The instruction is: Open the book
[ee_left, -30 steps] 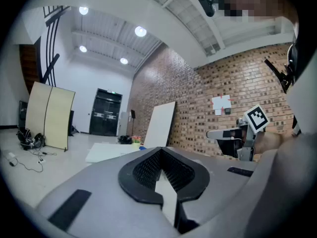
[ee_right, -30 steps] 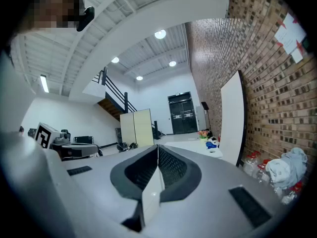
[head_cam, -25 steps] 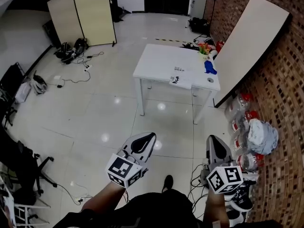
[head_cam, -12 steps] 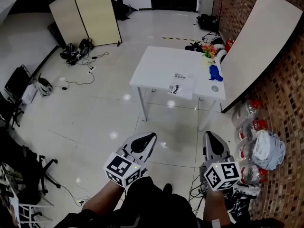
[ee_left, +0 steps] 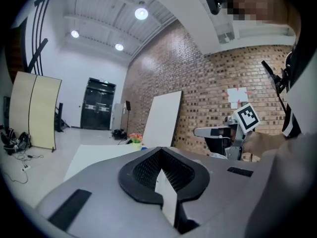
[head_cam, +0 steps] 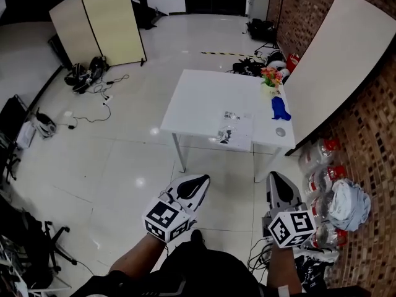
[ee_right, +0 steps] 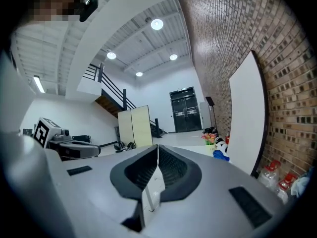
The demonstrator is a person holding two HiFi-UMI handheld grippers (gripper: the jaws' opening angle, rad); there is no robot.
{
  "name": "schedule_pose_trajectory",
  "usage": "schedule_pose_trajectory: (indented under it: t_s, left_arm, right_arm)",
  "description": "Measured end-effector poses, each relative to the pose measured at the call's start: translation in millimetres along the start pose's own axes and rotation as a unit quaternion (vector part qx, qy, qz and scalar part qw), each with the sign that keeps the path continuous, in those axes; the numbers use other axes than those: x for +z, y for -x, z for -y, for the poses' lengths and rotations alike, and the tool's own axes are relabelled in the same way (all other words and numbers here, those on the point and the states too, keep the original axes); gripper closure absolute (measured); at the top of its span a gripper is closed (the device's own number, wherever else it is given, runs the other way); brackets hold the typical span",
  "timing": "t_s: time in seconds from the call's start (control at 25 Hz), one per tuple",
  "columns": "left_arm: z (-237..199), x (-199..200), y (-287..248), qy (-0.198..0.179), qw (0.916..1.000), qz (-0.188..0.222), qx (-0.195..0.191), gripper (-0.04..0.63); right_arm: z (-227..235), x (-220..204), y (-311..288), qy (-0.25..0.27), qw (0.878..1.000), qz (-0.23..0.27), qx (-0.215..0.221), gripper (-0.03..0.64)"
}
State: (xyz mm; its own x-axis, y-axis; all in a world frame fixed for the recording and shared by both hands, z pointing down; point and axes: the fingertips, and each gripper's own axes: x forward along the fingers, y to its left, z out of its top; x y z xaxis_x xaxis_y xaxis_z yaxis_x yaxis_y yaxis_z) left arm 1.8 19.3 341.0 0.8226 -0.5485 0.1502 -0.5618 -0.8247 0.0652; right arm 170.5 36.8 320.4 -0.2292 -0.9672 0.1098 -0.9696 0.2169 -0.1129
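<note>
**Both claws held low, well short of the work.** The left claw and right claw each have their jaws pressed together to a seam in their own gripper views, with nothing between them.

Just below and beside the right claw, cables trail on the floor. Bagged bottles sit further to its right, along the brick wall. A forward step here could snag a foot.

Well ahead of both claws stands the table. The book lies flat, apparently closed, at the table's near edge, ahead and between the two claws and far out of reach. Beyond the book and to the right are a blue item and flowers.

Likely faults:
- Claws that arrive closed cannot pinch the cover.
- A tip pushed against the cover's edge may slide the thin book rather than lift it, possibly off the near edge.
- A wide swing of the right claw could topple the flowers.
</note>
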Motion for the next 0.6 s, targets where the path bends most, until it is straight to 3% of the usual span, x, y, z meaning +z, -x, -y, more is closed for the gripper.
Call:
schedule_pose_trajectory:
  t_s: [0.32,0.6]
  left_arm:
    - [-80,5,-41,0.015,0.9996,0.006,-0.024,0.6]
    - [-137,-1,-111,0.029,0.9993,-0.008,-0.023,0.6]
  right_arm:
    - [16,2,-75,-0.004,0.999,-0.012,-0.037,0.615]
    - [71,5,-152,-0.006,0.999,-0.02,-0.046,0.615]
